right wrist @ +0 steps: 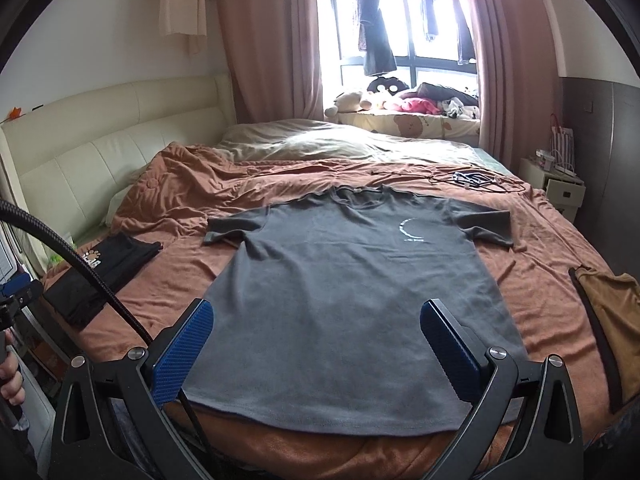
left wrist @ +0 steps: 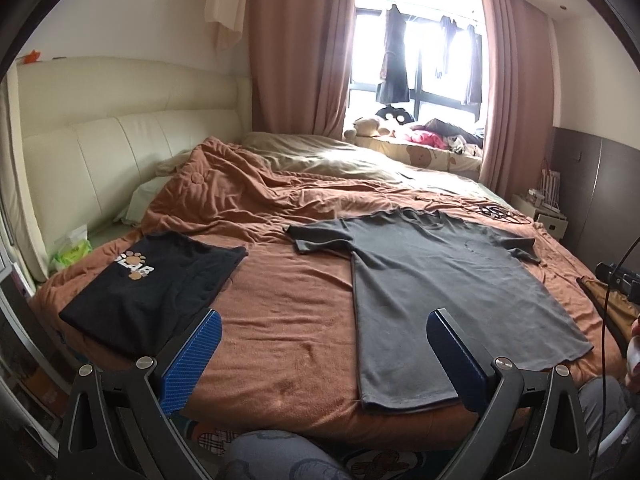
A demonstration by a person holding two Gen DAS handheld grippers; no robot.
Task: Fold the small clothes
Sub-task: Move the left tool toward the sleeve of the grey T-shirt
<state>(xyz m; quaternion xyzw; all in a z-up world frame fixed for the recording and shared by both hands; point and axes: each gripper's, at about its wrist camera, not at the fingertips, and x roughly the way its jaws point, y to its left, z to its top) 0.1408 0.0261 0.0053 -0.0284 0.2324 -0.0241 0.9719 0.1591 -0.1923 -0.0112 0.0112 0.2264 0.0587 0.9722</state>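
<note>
Lying flat on the bed's orange blanket (right wrist: pixel 168 280), grey tee (right wrist: pixel 344 280) runs hem-to-collar straight ahead of right gripper (right wrist: pixel 316 320), hem betw its spread, empty fingers, while left gripper (left wrist: pixel 324 328), also released, sits off tee's left edge, so right is nearer.

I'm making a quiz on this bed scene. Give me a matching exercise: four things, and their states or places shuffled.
1 grey T-shirt
2 black T-shirt
3 brown garment
4 left gripper

a folded, left side of bed
b open, holding nothing
c spread flat, unfolded
d at bed's right edge

Pairs: 1-c, 2-a, 3-d, 4-b
</note>
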